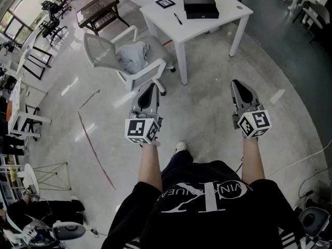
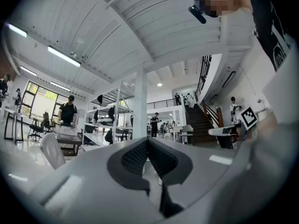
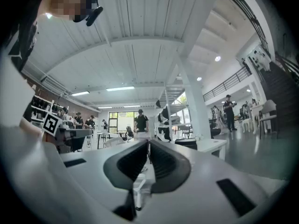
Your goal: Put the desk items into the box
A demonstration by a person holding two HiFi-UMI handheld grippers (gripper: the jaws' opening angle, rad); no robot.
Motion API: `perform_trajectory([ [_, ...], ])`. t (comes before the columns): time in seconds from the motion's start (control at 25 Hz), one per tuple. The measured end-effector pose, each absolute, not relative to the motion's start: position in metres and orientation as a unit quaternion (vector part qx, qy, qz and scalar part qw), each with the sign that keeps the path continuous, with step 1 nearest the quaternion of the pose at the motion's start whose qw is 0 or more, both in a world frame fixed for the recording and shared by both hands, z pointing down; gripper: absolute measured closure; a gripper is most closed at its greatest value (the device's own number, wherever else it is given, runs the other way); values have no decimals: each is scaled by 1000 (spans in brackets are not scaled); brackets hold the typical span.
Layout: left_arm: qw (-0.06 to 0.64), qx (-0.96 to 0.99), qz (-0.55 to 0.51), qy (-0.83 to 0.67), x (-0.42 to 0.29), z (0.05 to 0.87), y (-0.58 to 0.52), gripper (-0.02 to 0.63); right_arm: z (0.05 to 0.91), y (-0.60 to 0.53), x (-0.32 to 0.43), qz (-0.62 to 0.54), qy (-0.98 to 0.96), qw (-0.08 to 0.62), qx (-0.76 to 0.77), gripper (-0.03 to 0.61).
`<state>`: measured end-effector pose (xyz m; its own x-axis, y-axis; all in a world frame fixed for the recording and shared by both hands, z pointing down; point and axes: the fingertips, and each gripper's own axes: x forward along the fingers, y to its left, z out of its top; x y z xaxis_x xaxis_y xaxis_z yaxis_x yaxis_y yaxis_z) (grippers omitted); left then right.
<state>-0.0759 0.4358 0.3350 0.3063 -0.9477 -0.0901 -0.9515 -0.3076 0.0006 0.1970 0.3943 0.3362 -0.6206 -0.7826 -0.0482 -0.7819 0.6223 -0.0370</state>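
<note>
One flat black box (image 1: 201, 7) on white desk (image 1: 207, 27), thin pen (image 1: 177, 18) alongside.

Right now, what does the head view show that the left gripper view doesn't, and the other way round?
Only the head view shows the black box and the pen lying on the white table, plus the person's legs. Only the left gripper view shows the staircase, the ceiling and people standing around the hall. Both show the left gripper, jaws together with nothing between them, and the office chair.
</note>
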Motion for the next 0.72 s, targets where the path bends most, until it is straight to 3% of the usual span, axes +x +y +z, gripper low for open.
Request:
perform_trajectory([
  [0.72,7,-834,61,548,-137,340,346,604,349,335,145,-3,871,8,-491,550],
])
